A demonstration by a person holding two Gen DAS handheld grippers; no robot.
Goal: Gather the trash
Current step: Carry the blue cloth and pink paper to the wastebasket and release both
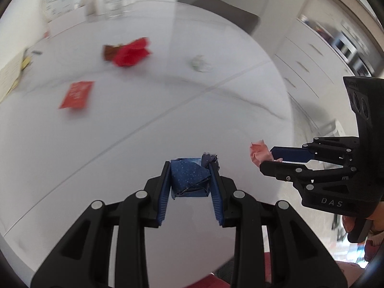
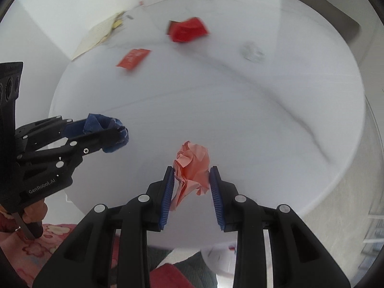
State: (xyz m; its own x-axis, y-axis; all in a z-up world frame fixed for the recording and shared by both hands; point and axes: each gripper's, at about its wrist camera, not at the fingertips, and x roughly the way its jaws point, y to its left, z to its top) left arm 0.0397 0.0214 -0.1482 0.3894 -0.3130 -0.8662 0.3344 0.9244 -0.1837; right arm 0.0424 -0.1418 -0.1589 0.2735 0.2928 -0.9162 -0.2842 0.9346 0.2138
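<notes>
While left tool [image 1: 190, 168] pinches crumpled blue paper [image 1: 189, 176].

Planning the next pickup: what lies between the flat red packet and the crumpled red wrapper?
Only bare table between red packet and red wrapper; both views show it.

Left gripper [image 1: 189, 168] angled steeply downward, jaws clamped on a crumpled blue wrapper [image 1: 189, 177], right gripper [image 2: 192, 175] beside it, also tilted down, pads pinching a crumpled pink paper [image 2: 192, 165]
</notes>
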